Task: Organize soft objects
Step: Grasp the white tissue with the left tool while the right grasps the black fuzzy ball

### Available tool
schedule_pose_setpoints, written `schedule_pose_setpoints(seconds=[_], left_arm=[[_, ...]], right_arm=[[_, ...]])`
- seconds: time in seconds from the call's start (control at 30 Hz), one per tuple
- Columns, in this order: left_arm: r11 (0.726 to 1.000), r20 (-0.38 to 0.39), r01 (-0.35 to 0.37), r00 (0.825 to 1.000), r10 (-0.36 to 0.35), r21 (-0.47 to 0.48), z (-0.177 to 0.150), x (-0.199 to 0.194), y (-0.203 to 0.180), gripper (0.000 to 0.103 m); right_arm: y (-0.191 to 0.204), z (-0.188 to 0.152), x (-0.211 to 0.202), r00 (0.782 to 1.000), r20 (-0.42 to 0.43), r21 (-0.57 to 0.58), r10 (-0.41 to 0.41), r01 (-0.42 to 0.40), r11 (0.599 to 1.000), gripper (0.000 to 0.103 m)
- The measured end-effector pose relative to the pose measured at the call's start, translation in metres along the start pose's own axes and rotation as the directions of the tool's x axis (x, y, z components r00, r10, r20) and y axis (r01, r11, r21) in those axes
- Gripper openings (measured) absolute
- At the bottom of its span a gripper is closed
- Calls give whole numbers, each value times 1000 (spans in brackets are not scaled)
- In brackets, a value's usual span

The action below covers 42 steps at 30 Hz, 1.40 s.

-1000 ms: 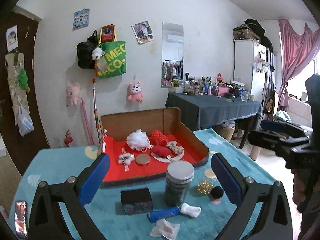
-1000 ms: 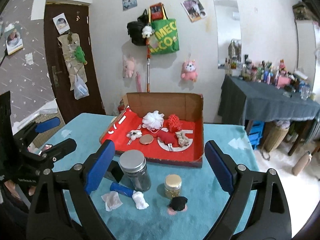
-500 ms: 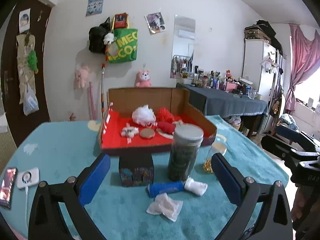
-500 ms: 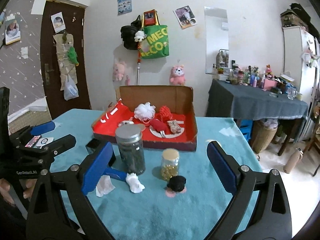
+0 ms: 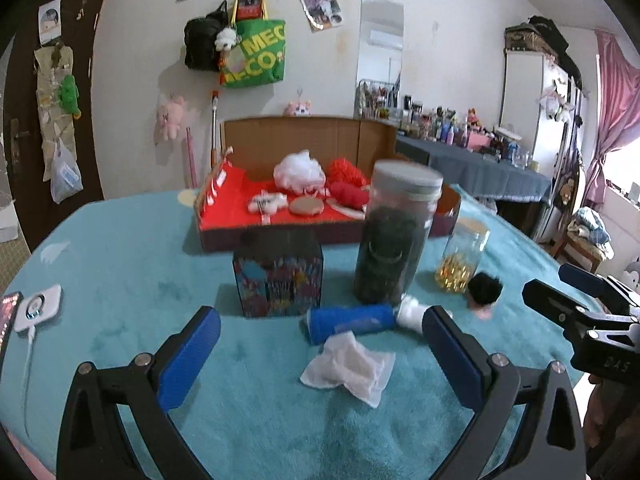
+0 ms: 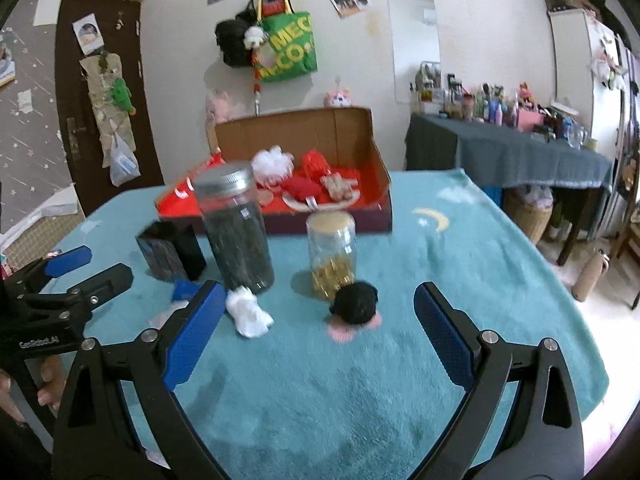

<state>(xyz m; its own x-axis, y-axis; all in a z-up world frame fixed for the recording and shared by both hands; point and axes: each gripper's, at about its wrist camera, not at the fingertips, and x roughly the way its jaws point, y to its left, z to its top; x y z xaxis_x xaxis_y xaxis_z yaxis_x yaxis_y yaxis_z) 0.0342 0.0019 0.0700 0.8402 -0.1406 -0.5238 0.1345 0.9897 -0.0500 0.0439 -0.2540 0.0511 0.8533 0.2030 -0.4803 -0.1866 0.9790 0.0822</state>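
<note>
An open cardboard box with a red floor (image 5: 236, 216) (image 6: 372, 200) stands at the back of the teal table and holds a white puff (image 5: 298, 170), red soft items (image 5: 348, 194) and other small soft things. In front lie a white crumpled cloth (image 5: 348, 368), a white sock-like piece (image 6: 248, 314) and a black fuzzy ball with pink base (image 6: 356, 304) (image 5: 485, 289). My left gripper (image 5: 320, 346) is open, low over the white cloth. My right gripper (image 6: 316, 330) is open, just short of the black ball.
A tall dark-filled jar (image 5: 394, 240) (image 6: 236, 228), a small jar with gold contents (image 5: 462, 258) (image 6: 332, 254), a dark patterned box (image 5: 278, 276) and a blue cylinder (image 5: 350, 322) stand close behind the soft pieces. A phone and white charger (image 5: 38, 308) lie at the far left.
Both grippers have come down and forward toward the table. The cloth and the black ball are now much closer between their fingers. Nothing has been picked up.
</note>
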Motion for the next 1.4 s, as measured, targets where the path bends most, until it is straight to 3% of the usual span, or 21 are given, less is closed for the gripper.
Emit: schedule_pose_setpoints(seconds=[0.4,0.77,0.87,0.9,0.93,1.0,1.07,1.1,1.13,1.27,1.4], left_arm=[[1000,-94,-5,996,5,-5,-20,28,1,103],[1000,-225,15,974,-19,-20,-21,50,4,102],[999,-275,35,961,-39,-19,-22,59,5,88],[999,-277,34,960,-36,-12,-22,60,3,87],[999,-273,38,961,-38,-5,-21,59,3,80],[998,-270,57,962,-51,15,-20,58,1,66],[997,-268,76,961,-67,22,-18,56,1,44],[996,-271,93,959,-86,14,-17,55,2,27],[994,-280,109,954,-104,1,-16,54,5,16],[990,-279,142,950,-139,-10,-4,49,9,13],[980,-272,201,943,-191,11,9,43,4,13]], right_arm=[[-16,-25,26,996,-88,40,-10,14,999,97],[-28,-8,49,984,-168,22,-61,65,998,97],[-31,1,59,979,-198,18,-54,58,998,96],[-32,4,63,976,-212,15,-47,52,999,96],[-31,5,66,974,-222,10,-44,48,999,93],[-30,8,75,967,-249,-9,-49,48,999,73],[-31,6,86,954,-298,-2,-13,13,1000,44],[-32,5,90,950,-311,15,19,-15,1000,37],[-33,4,91,947,-317,37,52,-42,998,30],[-27,5,73,962,-265,28,65,-60,998,27],[-14,11,47,969,-211,15,129,-128,992,26]])
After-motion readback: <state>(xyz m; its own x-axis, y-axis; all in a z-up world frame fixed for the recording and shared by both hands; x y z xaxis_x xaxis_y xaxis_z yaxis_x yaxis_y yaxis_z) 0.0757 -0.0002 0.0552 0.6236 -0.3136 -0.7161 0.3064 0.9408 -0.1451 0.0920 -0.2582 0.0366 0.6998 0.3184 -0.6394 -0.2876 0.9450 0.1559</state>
